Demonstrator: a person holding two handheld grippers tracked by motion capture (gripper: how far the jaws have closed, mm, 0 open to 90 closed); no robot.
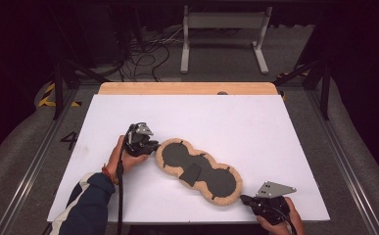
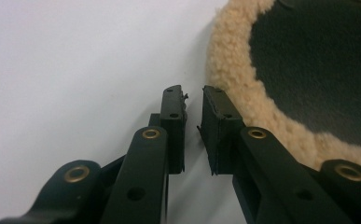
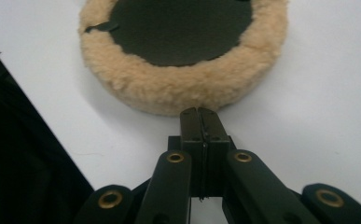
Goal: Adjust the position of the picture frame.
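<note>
A long tan fleece pad (image 1: 199, 169) with three rounded lobes and a dark grey centre lies flat across the middle of the white table (image 1: 226, 117). At its left end is my left gripper (image 1: 153, 146), held by a hand in a dark sleeve. In the left gripper view its jaws (image 2: 193, 95) stand a little apart with nothing between them, just beside the fleece rim (image 2: 234, 60). My right gripper (image 1: 243, 199) is at the pad's lower right end. Its jaws (image 3: 199, 112) are pressed together, tips right at the fleece edge (image 3: 169, 88).
A wooden strip (image 1: 187, 88) runs along the table's far edge. Beyond it, a white metal stand (image 1: 224, 39) and loose cables (image 1: 148, 54) sit on the floor. The right hand is close to the table's front edge (image 1: 201, 221).
</note>
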